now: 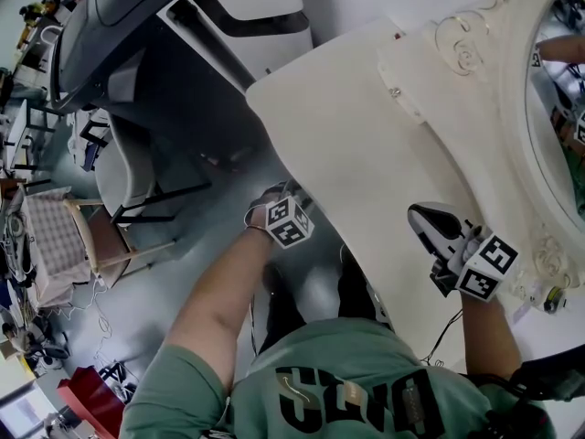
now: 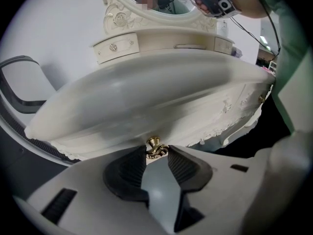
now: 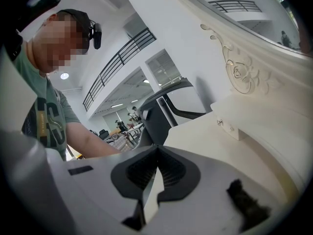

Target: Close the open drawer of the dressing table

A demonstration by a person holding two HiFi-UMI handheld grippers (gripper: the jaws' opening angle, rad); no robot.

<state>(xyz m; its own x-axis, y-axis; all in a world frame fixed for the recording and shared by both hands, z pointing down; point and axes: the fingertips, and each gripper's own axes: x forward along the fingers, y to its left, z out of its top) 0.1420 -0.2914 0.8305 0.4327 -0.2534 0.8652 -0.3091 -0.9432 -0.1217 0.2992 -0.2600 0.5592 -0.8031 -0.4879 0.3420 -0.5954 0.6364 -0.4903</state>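
Note:
The cream dressing table (image 1: 366, 154) fills the right of the head view, its top (image 2: 146, 97) spanning the left gripper view. A small brass drawer knob (image 2: 154, 146) shows just under the top's front edge. My left gripper (image 2: 156, 153) points down at it, jaws open, and the knob sits between the fingertips (image 2: 134, 155). The drawer front behind the knob is mostly hidden by the overhang. In the head view the left gripper (image 1: 279, 199) is at the table's near edge. My right gripper (image 1: 422, 218) hovers over the tabletop, shut with nothing in it (image 3: 156, 153).
An oval mirror (image 1: 558, 90) in a carved frame stands at the back of the table, with small upper drawers (image 2: 116, 47) below it. A dark exercise machine (image 1: 137, 7) and a chair (image 1: 101, 236) stand to the left. A cable (image 1: 448, 327) hangs by the right hand.

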